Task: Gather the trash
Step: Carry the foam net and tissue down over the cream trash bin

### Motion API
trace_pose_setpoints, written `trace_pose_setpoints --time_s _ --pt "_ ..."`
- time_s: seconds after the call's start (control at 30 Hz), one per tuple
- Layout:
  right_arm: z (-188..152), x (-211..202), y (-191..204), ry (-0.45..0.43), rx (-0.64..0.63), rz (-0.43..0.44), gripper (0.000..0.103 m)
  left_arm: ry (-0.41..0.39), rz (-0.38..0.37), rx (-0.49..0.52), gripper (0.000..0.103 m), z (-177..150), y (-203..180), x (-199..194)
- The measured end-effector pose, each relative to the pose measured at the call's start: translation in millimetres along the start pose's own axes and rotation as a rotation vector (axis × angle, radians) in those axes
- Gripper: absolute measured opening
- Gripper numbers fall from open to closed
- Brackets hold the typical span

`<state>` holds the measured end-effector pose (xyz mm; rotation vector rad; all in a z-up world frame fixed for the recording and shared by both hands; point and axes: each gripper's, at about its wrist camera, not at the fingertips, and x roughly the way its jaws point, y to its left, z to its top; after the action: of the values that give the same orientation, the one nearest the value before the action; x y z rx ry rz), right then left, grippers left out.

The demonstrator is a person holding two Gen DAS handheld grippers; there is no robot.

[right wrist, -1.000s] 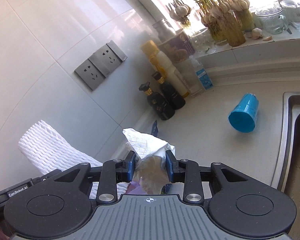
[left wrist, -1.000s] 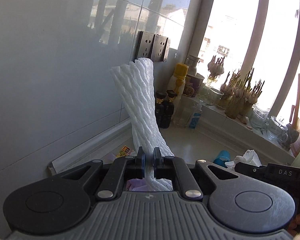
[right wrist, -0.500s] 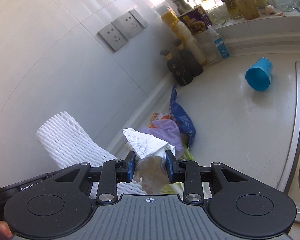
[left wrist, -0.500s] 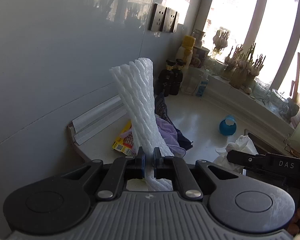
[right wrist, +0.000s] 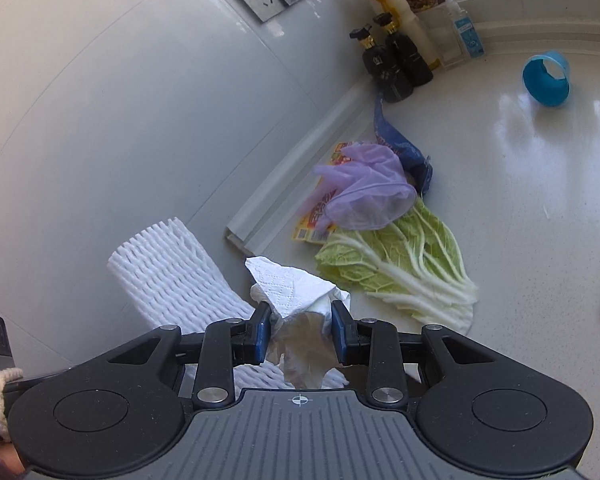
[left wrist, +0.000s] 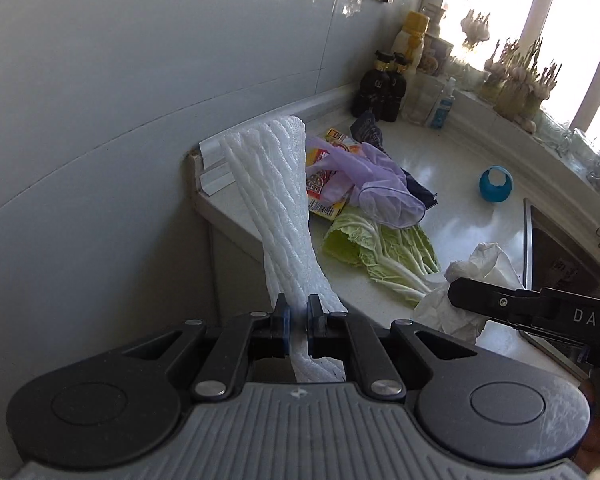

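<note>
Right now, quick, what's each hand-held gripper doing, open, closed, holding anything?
Left hand-held gripper: closed on the white foam fruit net.
Right hand-held gripper: closed on a crumpled paper towel.

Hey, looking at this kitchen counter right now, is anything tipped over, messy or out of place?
Yes. A blue cup lies tipped on its side near the sink. By the wall, litter sits in a heap on the counter: a purple glove draped over a yellow wrapper and a blue bag, with loose cabbage leaves beside them.
</note>
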<state>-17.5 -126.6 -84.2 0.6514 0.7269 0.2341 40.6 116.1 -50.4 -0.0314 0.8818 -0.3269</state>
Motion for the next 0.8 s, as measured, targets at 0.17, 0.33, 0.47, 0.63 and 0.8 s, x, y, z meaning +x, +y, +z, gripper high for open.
trace_pose_setpoints --time_s 0.17,0.33,0.47,0.63,0.8 --pt "-22 7 3 0.029 -0.005 -0.009 0.03 0.019 0.024 0.008 0.007 -17 11 0" --pt "-48 13 -2 0.077 -0.002 -0.012 0.03 0.054 0.045 -0.01 0.007 -33 24 6" --pt "-67 22 -9 0.114 0.024 0.0 0.031 0.087 0.072 -0.015 0.007 -50 39 11" --pt "-102 54 -25 0.206 0.085 -0.01 0.031 0.151 0.111 -0.013 0.007 -72 61 25" --pt "-141 88 -47 0.301 0.157 -0.043 0.031 0.227 0.156 -0.023 0.007 -103 84 44"
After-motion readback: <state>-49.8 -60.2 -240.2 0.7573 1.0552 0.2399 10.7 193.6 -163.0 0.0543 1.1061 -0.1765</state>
